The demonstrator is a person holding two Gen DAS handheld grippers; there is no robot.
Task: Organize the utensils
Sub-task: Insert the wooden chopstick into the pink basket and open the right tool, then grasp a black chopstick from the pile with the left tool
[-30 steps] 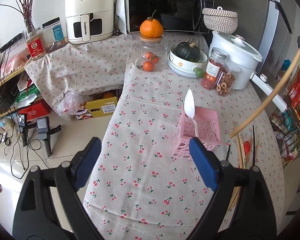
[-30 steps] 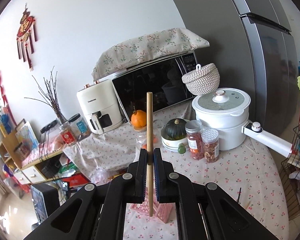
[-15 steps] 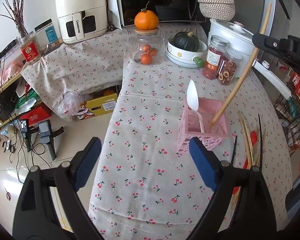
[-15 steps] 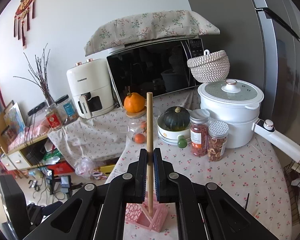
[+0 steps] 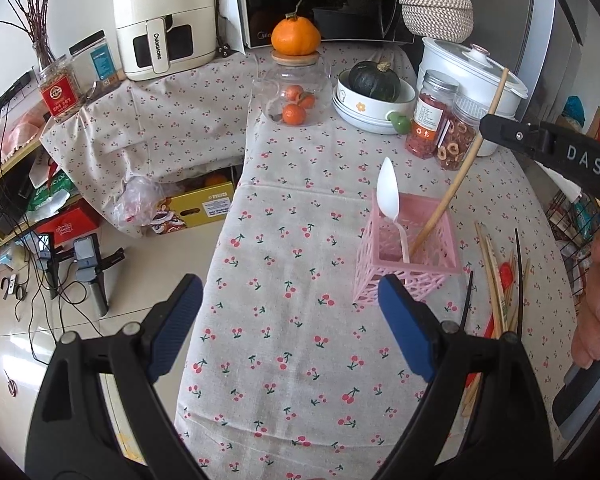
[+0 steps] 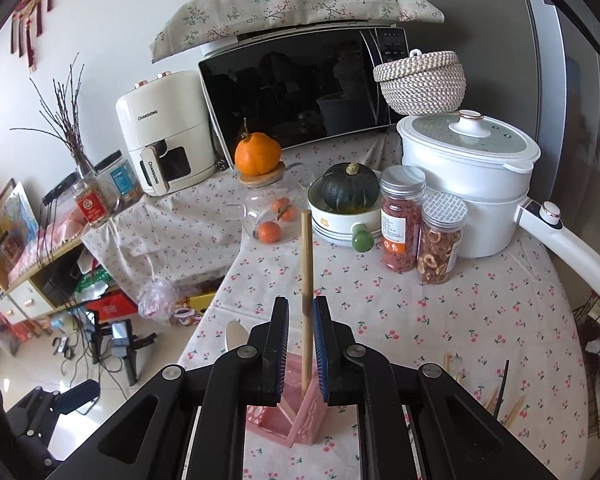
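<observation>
A pink lattice basket (image 5: 420, 202) stands on the cherry-print tablecloth with a white spoon (image 5: 388, 196) leaning in it. A long wooden chopstick (image 5: 460, 184) slants into the basket, its lower end inside. My right gripper (image 6: 301, 312) straddles the chopstick (image 6: 307, 264) above the basket (image 6: 300, 416); its jaws are opening, and a gap shows beside the stick. From the left wrist view the right gripper (image 5: 485, 128) sits high on the stick. My left gripper (image 5: 288, 292) hovers open and empty just left of the basket. Loose chopsticks and utensils (image 5: 500, 280) lie right of it.
Two snack jars (image 5: 432, 120), a white pot (image 5: 472, 68), a bowl with a green squash (image 5: 374, 80) and a glass jar of oranges (image 5: 294, 92) stand behind the basket. A wire rack (image 5: 572, 216) is at the right. The table edge drops to a cable-strewn floor at left.
The right gripper came down with the chopstick, whose lower end went into the pink basket. Its jaws, shut on the stick before, have now parted slightly. The left gripper stayed put.
</observation>
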